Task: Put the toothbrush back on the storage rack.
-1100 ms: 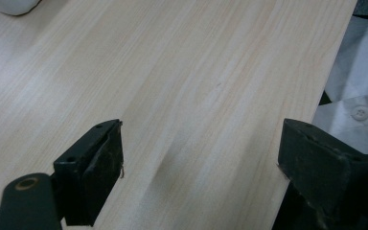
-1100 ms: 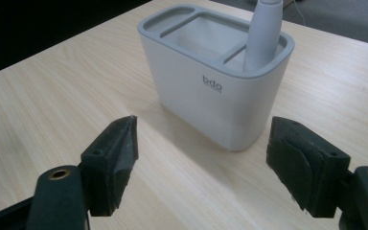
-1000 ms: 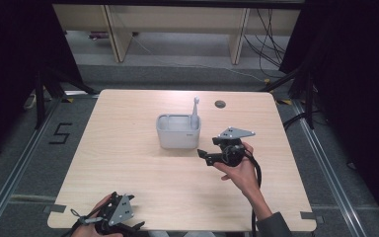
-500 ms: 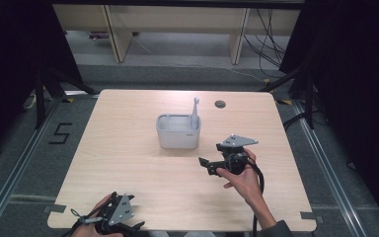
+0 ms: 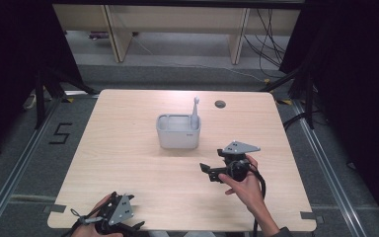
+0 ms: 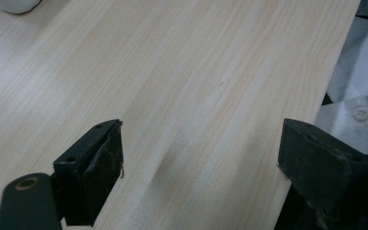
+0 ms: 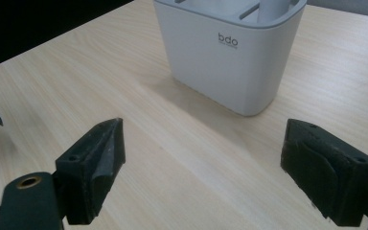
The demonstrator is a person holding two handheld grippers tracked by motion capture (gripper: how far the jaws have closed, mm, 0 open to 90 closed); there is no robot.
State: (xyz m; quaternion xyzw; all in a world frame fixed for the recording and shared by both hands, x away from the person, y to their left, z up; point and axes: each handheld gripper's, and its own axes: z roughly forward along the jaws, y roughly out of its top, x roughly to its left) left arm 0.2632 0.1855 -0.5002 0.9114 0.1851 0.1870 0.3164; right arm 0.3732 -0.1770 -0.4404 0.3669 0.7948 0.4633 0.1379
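High view: a grey container point(image 5: 178, 131) stands near the middle of the wooden table point(image 5: 128, 158); a grey upright utensil point(image 5: 195, 107) sticks out of its rear right corner.
Right gripper point(image 5: 208, 169): held by a hand just in front and to the right of the container, apart from it; jaws have just been opening and stand wide with nothing between them.
Left gripper point(image 5: 128, 228): at the table's near edge, well apart from the container; jaws spread, nothing held.
Right gripper view: shows the "bdo" lettering on the container point(image 7: 230, 52) wall.
Left gripper view: shows a container corner point(image 6: 14, 5) at top left and a white buttoned garment point(image 6: 359, 110) beyond the table edge.
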